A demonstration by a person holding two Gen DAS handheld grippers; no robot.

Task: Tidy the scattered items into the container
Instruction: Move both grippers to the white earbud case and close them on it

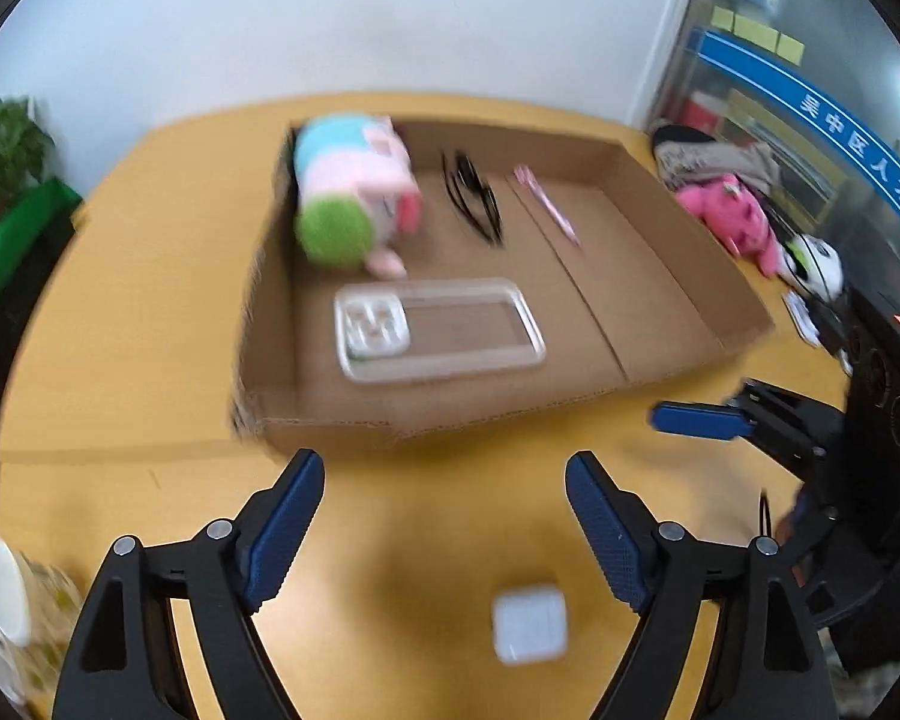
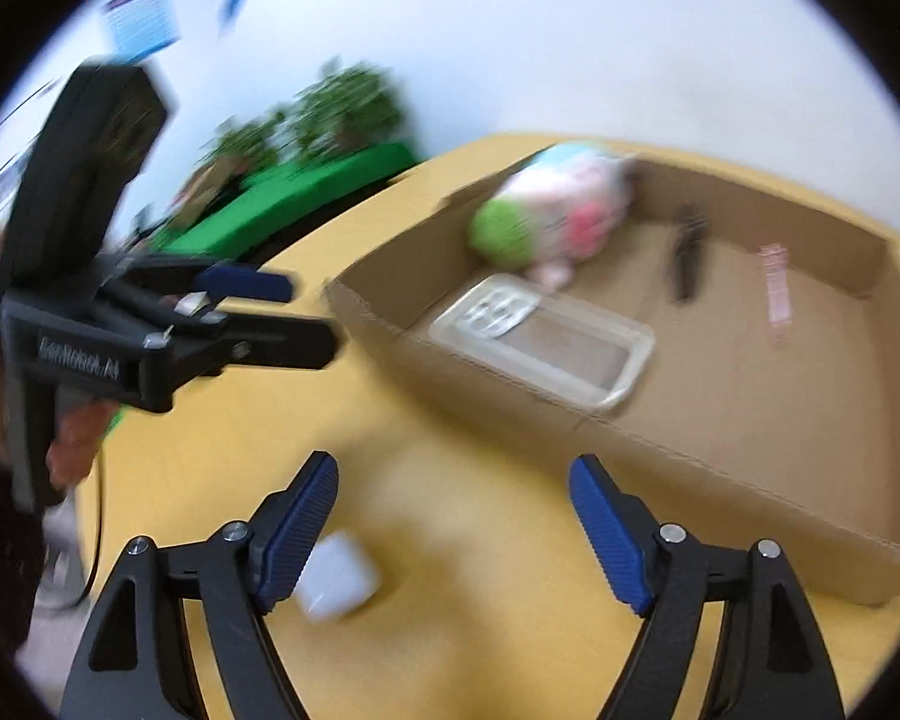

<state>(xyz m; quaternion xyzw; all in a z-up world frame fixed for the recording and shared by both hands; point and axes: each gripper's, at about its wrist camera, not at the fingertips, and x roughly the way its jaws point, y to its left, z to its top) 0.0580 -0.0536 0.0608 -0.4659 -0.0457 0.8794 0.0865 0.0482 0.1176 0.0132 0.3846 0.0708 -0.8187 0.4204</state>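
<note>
A shallow cardboard box (image 1: 678, 252) (image 2: 750, 480) lies on the yellow table. In it are a pastel plush toy (image 1: 354, 192) (image 2: 552, 210), black glasses (image 1: 471, 195) (image 2: 687, 252), a pink pen (image 1: 549, 204) (image 2: 774, 285) and a clear phone case (image 1: 438, 327) (image 2: 546, 339). A small white square case (image 1: 529, 621) (image 2: 336, 582) lies on the table outside the box. My left gripper (image 1: 444, 516) (image 2: 294, 312) is open and empty above the table, the white case just below it. My right gripper (image 2: 453, 528) (image 1: 696, 420) is open and empty, the white case beside its left finger.
A pink plush (image 1: 732, 216), a panda toy (image 1: 816, 264) and clothing (image 1: 714, 159) lie at the table's right side. A cup and patterned items (image 1: 12, 600) sit lower left. Potted plants (image 2: 330, 108) on a green bench (image 2: 306, 192) stand beyond the table's left edge.
</note>
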